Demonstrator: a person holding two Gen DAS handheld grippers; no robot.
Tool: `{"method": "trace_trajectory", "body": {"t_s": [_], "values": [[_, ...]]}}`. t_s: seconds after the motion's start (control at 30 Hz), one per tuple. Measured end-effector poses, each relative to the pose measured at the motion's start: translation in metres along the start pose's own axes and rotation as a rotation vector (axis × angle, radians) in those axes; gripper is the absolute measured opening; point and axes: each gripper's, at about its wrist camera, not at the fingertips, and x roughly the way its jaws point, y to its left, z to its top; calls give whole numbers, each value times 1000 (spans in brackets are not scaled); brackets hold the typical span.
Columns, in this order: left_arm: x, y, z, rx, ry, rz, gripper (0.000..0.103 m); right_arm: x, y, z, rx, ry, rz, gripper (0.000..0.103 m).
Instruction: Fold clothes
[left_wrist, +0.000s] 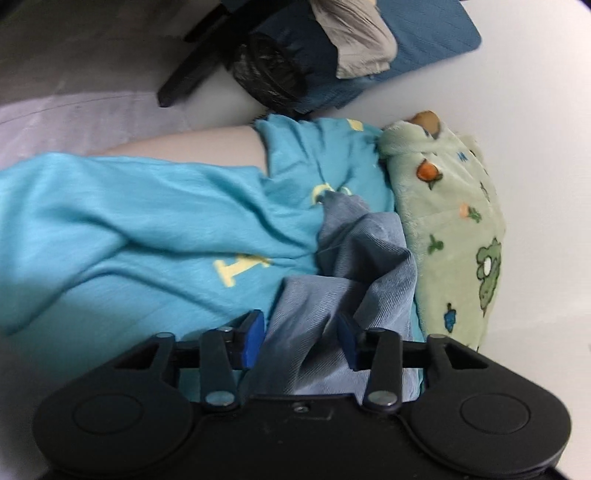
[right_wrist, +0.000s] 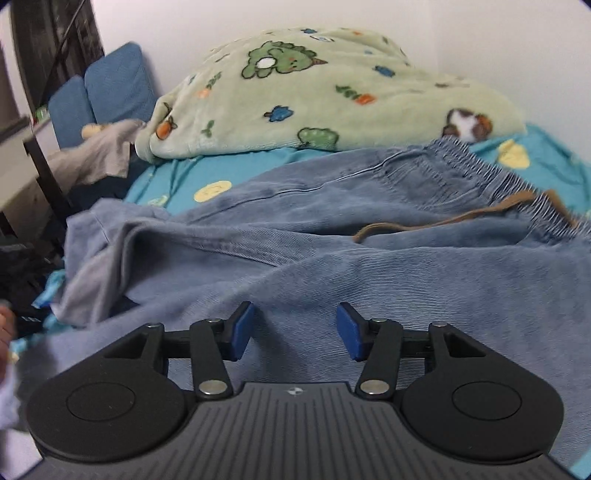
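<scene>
Left claw is sitting wide apart with blue trousers bunched between its pads; right claw is hovering apart, gripping nothing, over the trousers on the bed.

The left gripper has its jaws spread, the blue pads standing well apart with cloth bunched between them, though the blur leaves any pinch unclear. The right gripper also stands wide, its pads low over fabric.
</scene>
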Motion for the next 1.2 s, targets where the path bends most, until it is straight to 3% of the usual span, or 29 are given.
{"method": "trace_trajectory", "body": {"t_s": [0.07,0.23,0.4,0.53,0.7,0.83,0.97,1.03,1.1,1.2], "values": [[5,-6,-1,43,-5,-20,11,3,-1,2,23,4,19,54],[-12,-51,-15,292,-77,-116,8,8,0,3,39,8,34,54],[-45,-112,-58,598,-127,-244,8,7,-2,7,61,-1,42,54],[-59,-139,-105,772,-40,-314,7,-6,-8,13,81,-48,25,54],[-58,-142,-173,979,154,-297,7,-13,-25,22,147,-79,-19,54],[-38,-129,-215,1077,279,-238,7,-10,-40,26,211,-55,-49,54],[-29,-119,-228,1074,337,-210,11,-6,-50,26,263,-26,-48,53],[-33,-120,-229,1068,340,-209,17,-4,-56,26,289,-12,-47,52],[-38,-121,-230,1061,338,-211,37,-2,-61,26,315,3,-46,52],[-45,-118,-225,997,341,-211,49,0,-68,27,352,19,-40,52]]}}
